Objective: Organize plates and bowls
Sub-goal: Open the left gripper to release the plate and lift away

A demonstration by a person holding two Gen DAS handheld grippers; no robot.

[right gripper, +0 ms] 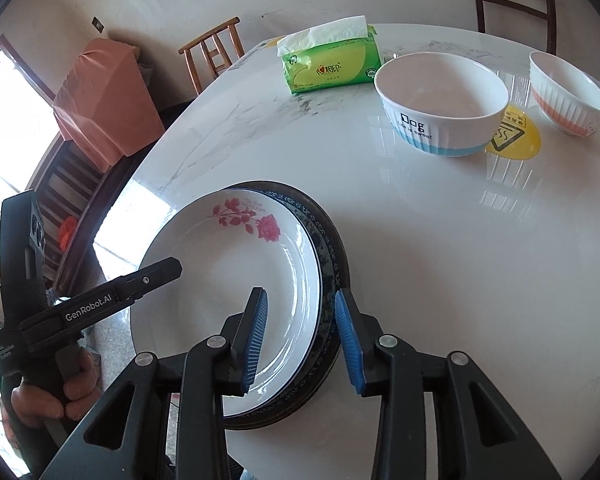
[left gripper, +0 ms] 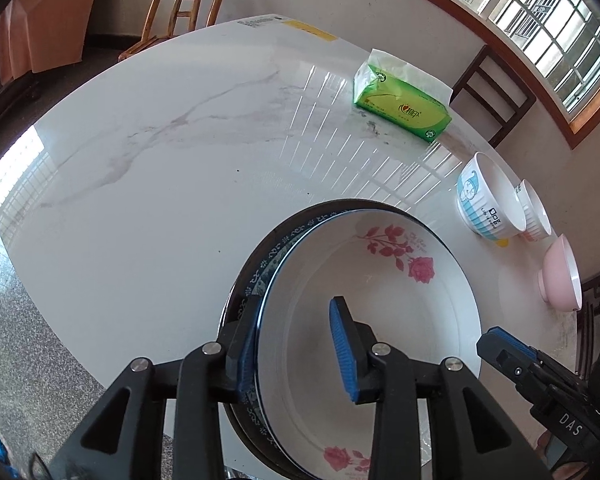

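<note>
Left tongs (left gripper: 298, 350) agape, straddling the near-left rim of the rose plate (left gripper: 364, 320); no pad pressed against it. Right tongs (right gripper: 302, 340) likewise spread, astride the right rim of the same plate and the blue-patterned plate (right gripper: 328, 264) beneath. Stack sitting low and centre in both views, at the near edge of the worktop (left gripper: 160, 160), overhanging it a little in the right wrist view. Plates apparently gathered already; bowls left to do: blue-banded bowl (right gripper: 440, 108) and ribbed orange bowl (right gripper: 566, 94) standing apart at upper right, pink bowl (left gripper: 560, 276) alone at the right edge of the left view. Green tissue pack (right gripper: 332, 64) beyond. Number of plates in the stack hard to tell; a dark rim below the blue one, possibly a third. Pink bowl absent from the right view.
</note>
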